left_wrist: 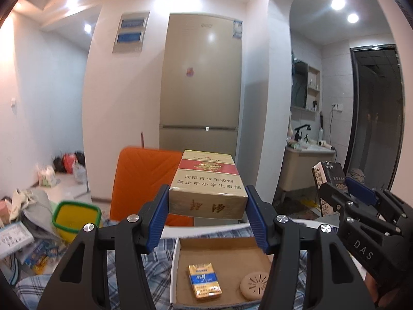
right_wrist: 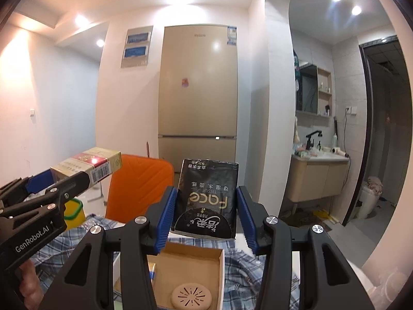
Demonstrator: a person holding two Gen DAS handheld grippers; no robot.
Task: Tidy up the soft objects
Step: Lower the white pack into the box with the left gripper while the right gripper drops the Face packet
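Left wrist view: going left to right, my left claw [left_wrist: 206,204] clamps a gold carton [left_wrist: 206,180] across its width, both blue pads flat on its sides, holding it level and clear above the open box [left_wrist: 216,242]. I judge it held high so it can go down into the box beside the small pack [left_wrist: 205,280] and round disc [left_wrist: 254,286] lying there. Further right, my right claw [right_wrist: 205,210] grips a black tissue pack [right_wrist: 206,196], its soft sides pinched inward, also hanging over the box on the plaid bedding [left_wrist: 129,271].
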